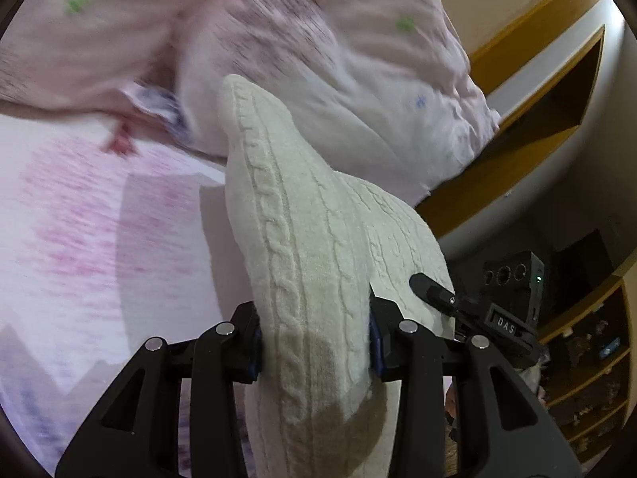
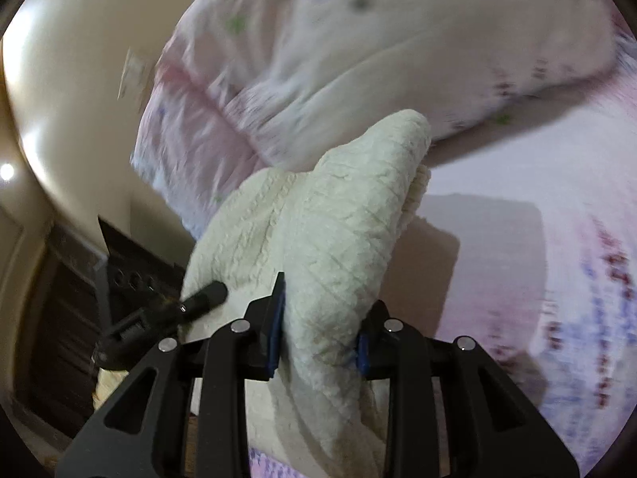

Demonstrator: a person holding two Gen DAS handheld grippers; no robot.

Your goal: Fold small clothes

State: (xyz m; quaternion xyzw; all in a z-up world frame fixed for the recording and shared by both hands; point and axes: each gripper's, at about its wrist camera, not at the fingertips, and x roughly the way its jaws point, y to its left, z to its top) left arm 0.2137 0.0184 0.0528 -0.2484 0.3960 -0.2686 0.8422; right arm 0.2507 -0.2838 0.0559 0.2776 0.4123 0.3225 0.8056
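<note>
A cream cable-knit garment [image 1: 310,247] is lifted off the bed and bunched between both grippers. In the left wrist view my left gripper [image 1: 314,342] is shut on a thick fold of it, the blue pads pressing on both sides. The right gripper's black finger [image 1: 432,290] shows behind the knit at the right. In the right wrist view my right gripper [image 2: 318,338] is shut on another fold of the same cream garment [image 2: 342,219]. The left gripper's finger [image 2: 203,298] pokes against the knit at the left. The garment's lower part hangs below the jaws, out of sight.
A pink and white patterned bedsheet [image 1: 79,239] lies under the garment. A pale pink quilt with small flower prints [image 1: 318,40] is heaped beyond it. Wooden shelving [image 1: 549,99] and cluttered cubbies [image 1: 589,370] stand at the right; a cream wall [image 2: 71,99] is at the left.
</note>
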